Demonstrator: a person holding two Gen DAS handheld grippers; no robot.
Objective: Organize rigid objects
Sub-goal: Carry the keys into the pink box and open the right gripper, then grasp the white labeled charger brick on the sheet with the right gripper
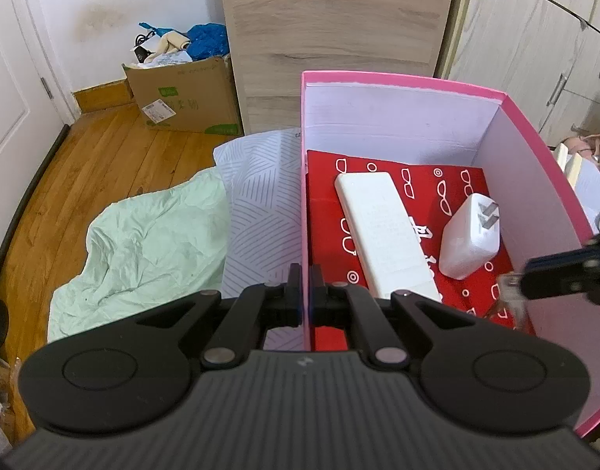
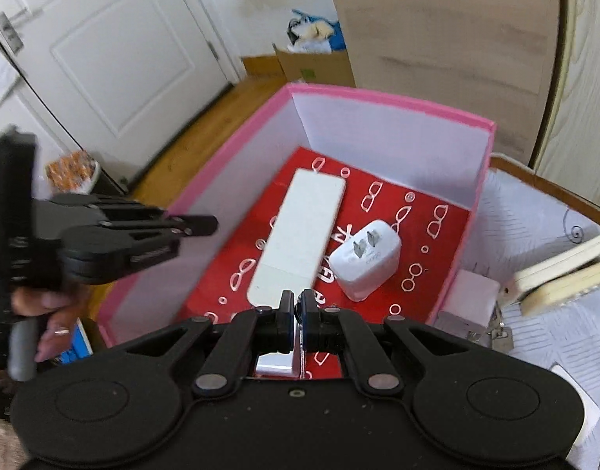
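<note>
Left tool (image 1: 305,293): your jaws pinch the pink box (image 1: 542,164) wall; thin card, go gently.
Right tool (image 2: 296,309): pinches a small pale, rigid item over the box's near edge.
Charger (image 2: 365,260): light, slick, lying inside; hold its flat sides.

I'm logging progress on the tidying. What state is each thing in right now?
Pink box: open, no lid on.
Long white block: flat inside box.
Charger: inside box, prongs out.
Left gripper: jaws shut on the box wall.
Right gripper: jaws shut on something small and shiny.
</note>
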